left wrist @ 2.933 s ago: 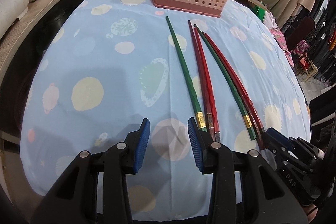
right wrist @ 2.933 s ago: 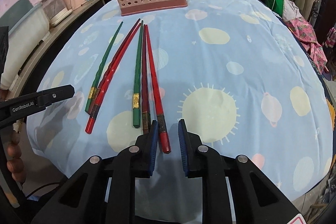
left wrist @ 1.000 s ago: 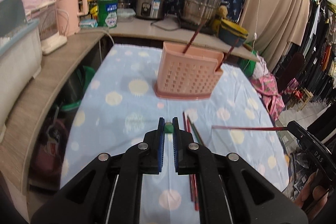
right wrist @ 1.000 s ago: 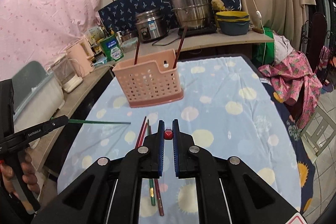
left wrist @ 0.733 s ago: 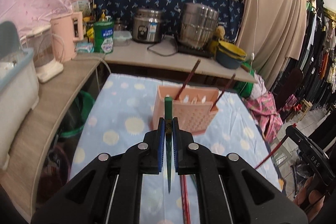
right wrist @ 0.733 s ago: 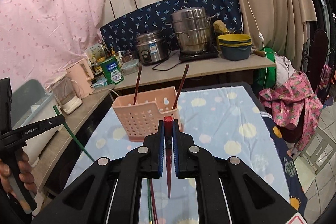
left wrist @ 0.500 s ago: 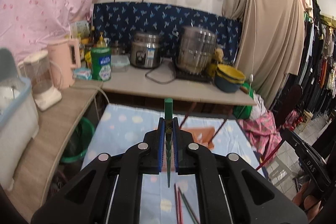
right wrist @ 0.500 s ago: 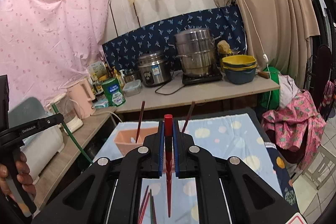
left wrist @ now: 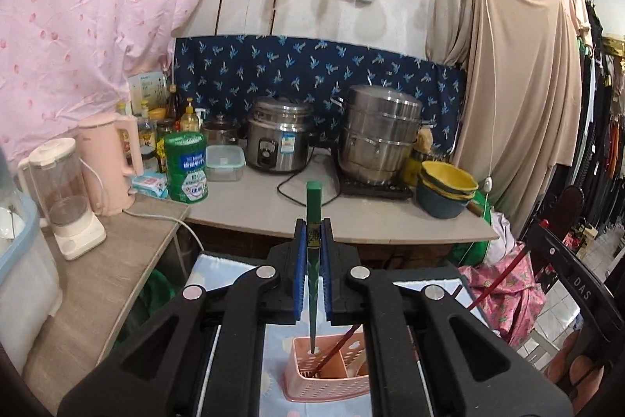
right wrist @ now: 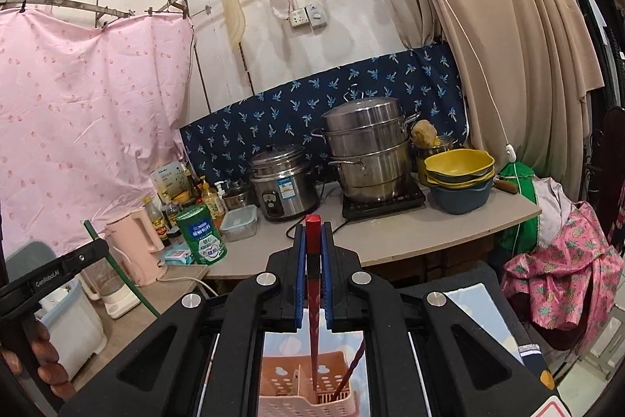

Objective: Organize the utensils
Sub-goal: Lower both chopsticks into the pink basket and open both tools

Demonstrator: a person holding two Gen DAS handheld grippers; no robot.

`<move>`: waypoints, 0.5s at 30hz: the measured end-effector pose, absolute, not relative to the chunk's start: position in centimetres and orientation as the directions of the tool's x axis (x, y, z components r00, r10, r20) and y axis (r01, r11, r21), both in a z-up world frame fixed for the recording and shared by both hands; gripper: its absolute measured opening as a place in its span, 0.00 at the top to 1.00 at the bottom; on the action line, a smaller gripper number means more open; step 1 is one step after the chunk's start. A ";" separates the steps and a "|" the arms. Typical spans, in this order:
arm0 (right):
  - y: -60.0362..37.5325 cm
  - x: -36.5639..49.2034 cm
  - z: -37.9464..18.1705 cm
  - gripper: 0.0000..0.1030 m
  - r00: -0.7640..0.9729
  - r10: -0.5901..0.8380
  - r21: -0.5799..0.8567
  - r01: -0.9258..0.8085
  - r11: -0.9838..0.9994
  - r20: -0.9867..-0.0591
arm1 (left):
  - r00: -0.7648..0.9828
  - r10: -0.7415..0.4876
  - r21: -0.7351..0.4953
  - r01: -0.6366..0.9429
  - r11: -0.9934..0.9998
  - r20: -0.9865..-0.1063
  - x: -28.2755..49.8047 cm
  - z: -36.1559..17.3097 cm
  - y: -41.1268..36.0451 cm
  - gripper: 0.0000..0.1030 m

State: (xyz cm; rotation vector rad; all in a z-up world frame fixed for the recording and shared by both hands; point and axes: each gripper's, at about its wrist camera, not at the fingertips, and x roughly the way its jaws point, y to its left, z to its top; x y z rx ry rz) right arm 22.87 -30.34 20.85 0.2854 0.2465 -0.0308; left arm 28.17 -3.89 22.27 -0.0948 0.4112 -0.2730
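Counter (left wrist: 390, 221) along the far wall, crowded: steel steamer pot (left wrist: 381, 133) toward its right end, rice cooker (left wrist: 279, 135) just left of that, stacked yellow and blue bowls (left wrist: 447, 190) near the right corner, green tin (left wrist: 185, 167) and pink kettle (left wrist: 111, 163) toward the left end. Closer and lower, tablecloth (left wrist: 275, 370) in pale blue with pastel spots, mostly hidden behind black gripper frames. Pink perforated utensil basket (left wrist: 324, 382) standing on that cloth, with dark red chopsticks (left wrist: 338, 350) leaning inside.

Left gripper (left wrist: 312, 284) clamped narrow on a green chopstick (left wrist: 313, 221), held upright, blunt end above the blue pads, tip hanging just over the basket's left compartment. Right gripper (right wrist: 312, 284) likewise pinched tight on a red chopstick (right wrist: 313, 260), upright, tip pointing down over the basket (right wrist: 308, 393), near its middle divider; impossible to tell whether either tip touches anything.
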 end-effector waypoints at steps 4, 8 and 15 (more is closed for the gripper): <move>-30.3 25.2 18.4 0.93 0.952 0.011 0.274 0.076 0.959 -0.304 | 0.858 -0.284 -0.150 0.243 0.958 -0.428 29.6 20.0 -4.2 0.93; -30.1 26.5 16.1 0.93 0.936 0.020 0.274 0.083 0.958 -0.352 | 0.840 -0.284 -0.148 0.243 0.959 -0.462 30.3 18.4 -4.6 0.93; -29.9 27.0 14.2 0.78 0.919 0.009 0.263 0.103 0.959 -0.393 | 0.834 -0.266 -0.143 0.224 0.964 -0.484 30.1 17.3 -5.1 0.75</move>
